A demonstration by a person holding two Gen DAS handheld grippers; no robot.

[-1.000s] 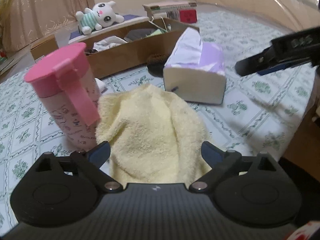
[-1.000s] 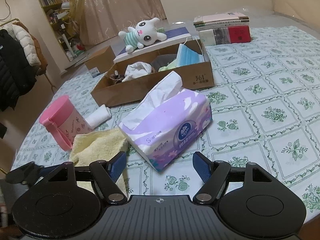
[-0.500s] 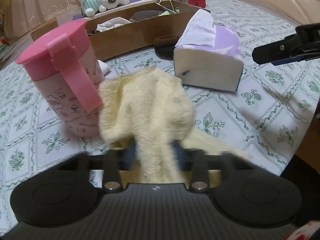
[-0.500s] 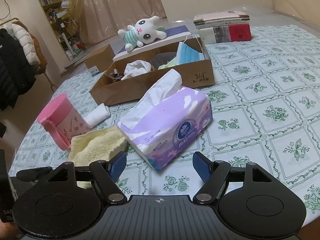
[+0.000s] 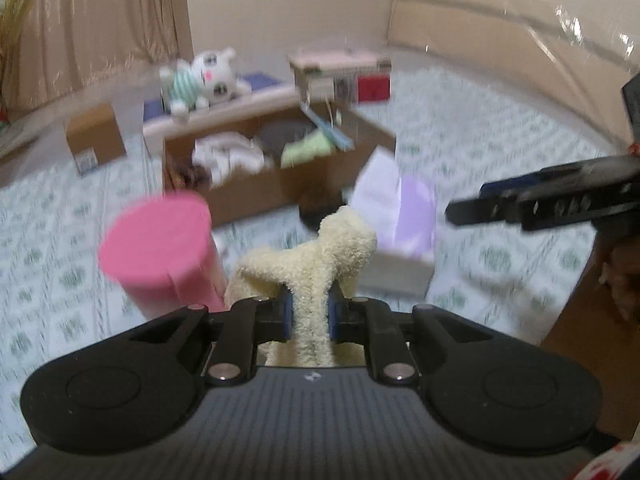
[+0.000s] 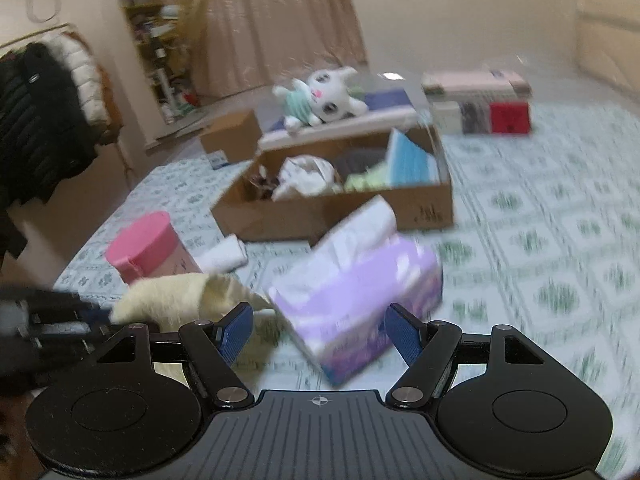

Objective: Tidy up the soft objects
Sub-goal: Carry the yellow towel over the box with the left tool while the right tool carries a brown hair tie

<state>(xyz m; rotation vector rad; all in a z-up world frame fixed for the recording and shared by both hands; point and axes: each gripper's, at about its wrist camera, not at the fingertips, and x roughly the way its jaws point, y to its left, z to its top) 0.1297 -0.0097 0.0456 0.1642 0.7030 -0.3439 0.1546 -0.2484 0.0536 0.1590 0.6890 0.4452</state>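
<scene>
Pink cup (image 5: 160, 252) & tissue pack (image 5: 404, 232) flanking path to cardboard box (image 5: 276, 184); open tablecloth (image 6: 560, 264) right.

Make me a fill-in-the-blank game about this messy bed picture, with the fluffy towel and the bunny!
1. The left gripper pinches a pale ____ towel.
2. The cup beside the towel has a ____ lid.
3. The toy bunny lies behind the cardboard ____.
4. The right gripper holds ____.

Missing words: yellow; pink; box; nothing

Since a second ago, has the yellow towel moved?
Yes. The yellow towel, pinched in the closing left gripper, has risen off the table beside the pink cup.
</scene>
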